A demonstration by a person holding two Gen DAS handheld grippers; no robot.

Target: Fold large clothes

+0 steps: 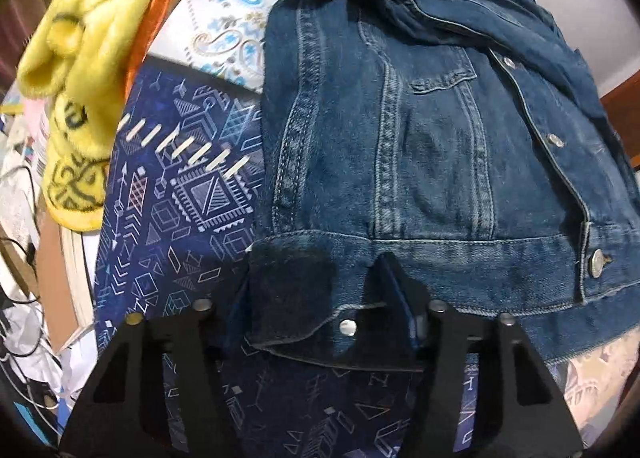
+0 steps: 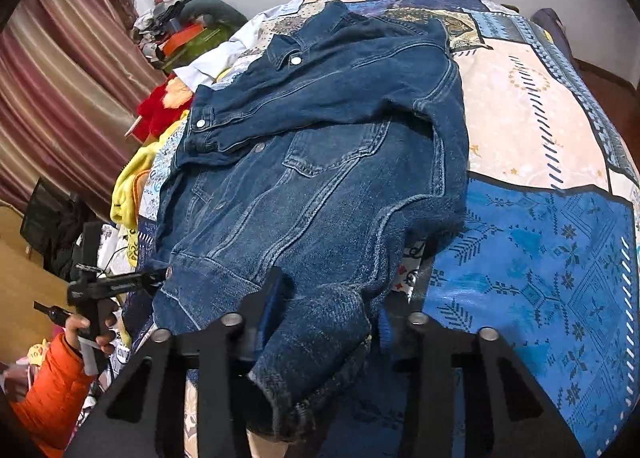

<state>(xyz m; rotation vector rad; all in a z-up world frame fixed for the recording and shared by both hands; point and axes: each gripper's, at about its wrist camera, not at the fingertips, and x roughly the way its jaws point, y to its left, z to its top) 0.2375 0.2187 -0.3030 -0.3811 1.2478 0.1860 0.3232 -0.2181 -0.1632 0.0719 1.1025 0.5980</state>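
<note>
A dark blue denim jacket (image 1: 420, 129) lies front up on a patterned bedspread (image 1: 180, 197), with its sleeves folded across the chest (image 2: 320, 97). My left gripper (image 1: 320, 298) is at the jacket's hem, with the left hem corner and a snap button lying between its spread fingers (image 1: 390, 290). My right gripper (image 2: 340, 298) is at the other hem corner, where denim (image 2: 312, 338) drapes between its spread fingers (image 2: 268, 298). The left gripper also shows at the left in the right wrist view (image 2: 120, 282), held by a hand in an orange sleeve.
A yellow fleece garment (image 1: 76, 77) and an orange-edged item (image 1: 156, 17) lie left of the jacket. A pile of clothes (image 2: 176, 29) sits by a striped curtain (image 2: 60, 77). Cables and clutter (image 1: 20, 298) lie off the bed's left edge. The bedspread (image 2: 540, 238) stretches right.
</note>
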